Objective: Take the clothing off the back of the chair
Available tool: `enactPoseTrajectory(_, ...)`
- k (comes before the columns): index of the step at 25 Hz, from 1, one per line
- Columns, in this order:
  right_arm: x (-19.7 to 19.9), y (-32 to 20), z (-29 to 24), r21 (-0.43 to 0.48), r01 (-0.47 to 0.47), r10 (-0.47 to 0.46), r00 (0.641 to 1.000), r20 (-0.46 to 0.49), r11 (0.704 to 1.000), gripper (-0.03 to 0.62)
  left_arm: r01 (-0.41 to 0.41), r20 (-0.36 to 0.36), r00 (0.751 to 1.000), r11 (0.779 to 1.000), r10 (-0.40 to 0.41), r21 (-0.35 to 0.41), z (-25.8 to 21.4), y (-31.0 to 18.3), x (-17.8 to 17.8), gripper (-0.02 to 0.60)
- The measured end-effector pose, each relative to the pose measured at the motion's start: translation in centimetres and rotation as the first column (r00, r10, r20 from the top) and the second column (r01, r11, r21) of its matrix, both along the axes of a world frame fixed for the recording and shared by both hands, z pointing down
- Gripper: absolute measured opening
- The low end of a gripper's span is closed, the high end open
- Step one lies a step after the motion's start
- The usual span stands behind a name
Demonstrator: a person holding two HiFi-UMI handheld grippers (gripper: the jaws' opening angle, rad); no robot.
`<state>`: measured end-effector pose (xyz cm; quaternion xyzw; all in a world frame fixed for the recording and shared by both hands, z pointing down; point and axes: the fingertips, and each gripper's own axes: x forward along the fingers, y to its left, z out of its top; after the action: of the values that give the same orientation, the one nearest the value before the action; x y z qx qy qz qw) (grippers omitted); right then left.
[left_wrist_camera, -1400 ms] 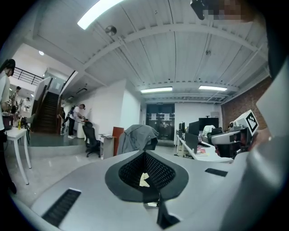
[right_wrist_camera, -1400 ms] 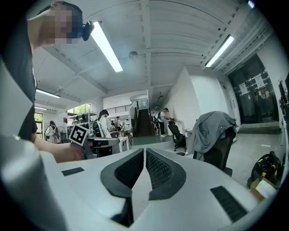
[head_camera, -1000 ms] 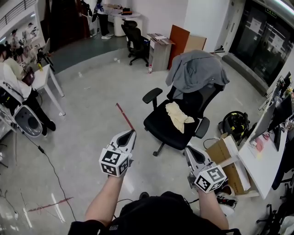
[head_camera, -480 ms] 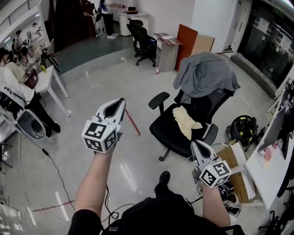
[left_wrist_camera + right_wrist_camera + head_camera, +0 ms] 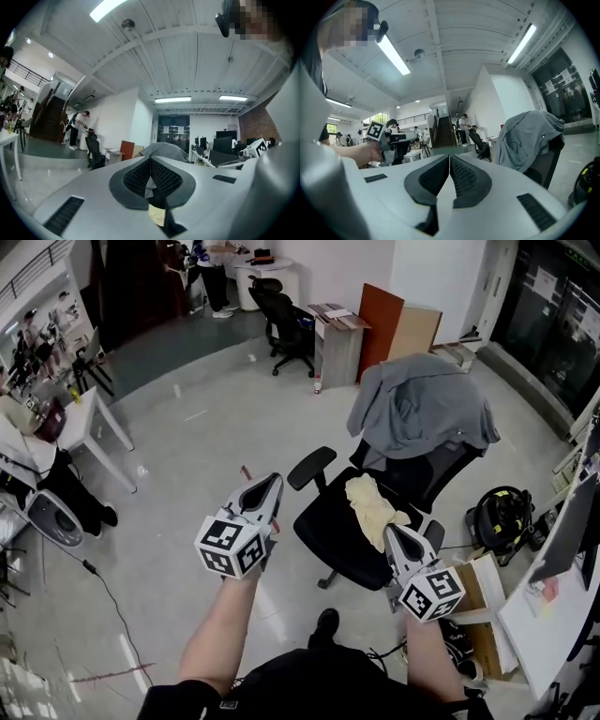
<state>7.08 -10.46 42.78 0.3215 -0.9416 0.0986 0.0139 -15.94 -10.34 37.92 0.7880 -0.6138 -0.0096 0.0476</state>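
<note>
Left claw: my left gripper (image 5: 273,482) was pinched fully shut with nothing in it. In its own view the pads met tip to tip, and it was held about level.
Right claw: my right gripper (image 5: 388,531) was the same deal, jaws pressed together and empty, also about level.
Clothing: the grey garment (image 5: 424,413) was draped over the top of the backrest of the black office chair (image 5: 349,545), hanging down on both sides.
Clothing vs left claw: it was ahead of the tips and off to the right, well apart. The chair's armrest (image 5: 309,465) and seat sat between them. In the left gripper view it peeked up just over the closed jaw tips.
Clothing vs right claw: it was beyond the tips, past the whole seat, so not touching. In the right gripper view it hung off to the right of the jaws, over the dark backrest.
Seat: a crumpled cream cloth (image 5: 373,505) lay on the seat, just past the right claw's tips in the head view.
Claws vs chair: the left one was out to the left of that armrest. The right one was at the near edge of the seat.
Claws vs each other: they were side by side and well apart, each visible at the edge of the other's view.
</note>
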Motion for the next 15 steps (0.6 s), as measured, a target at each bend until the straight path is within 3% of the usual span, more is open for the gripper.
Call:
enactPoseTrajectory(3,0.6,-3.5,1.2,-0.021,0.001,-0.001,1.000,0.009,1.000,0.017,-0.036,0.046,0.998,0.997,0.039,-0.073,3.7,-2.5,2.9,0.003)
enactPoseTrajectory(6,1.0,-6.0,2.1,-0.033,0.004,-0.004,1.000,0.000,0.999,0.017,-0.079,0.046,0.995,0.991,0.084,-0.108,5.8,-4.9,5.3,0.003)
enactPoseTrajectory(15,2.2,-11.7,3.2,-0.066,-0.087,0.085,0.996,-0.030,0.994,0.034,-0.183,0.059,0.980,0.974,0.192,-0.130,6.3,-13.4,6.4,0.003)
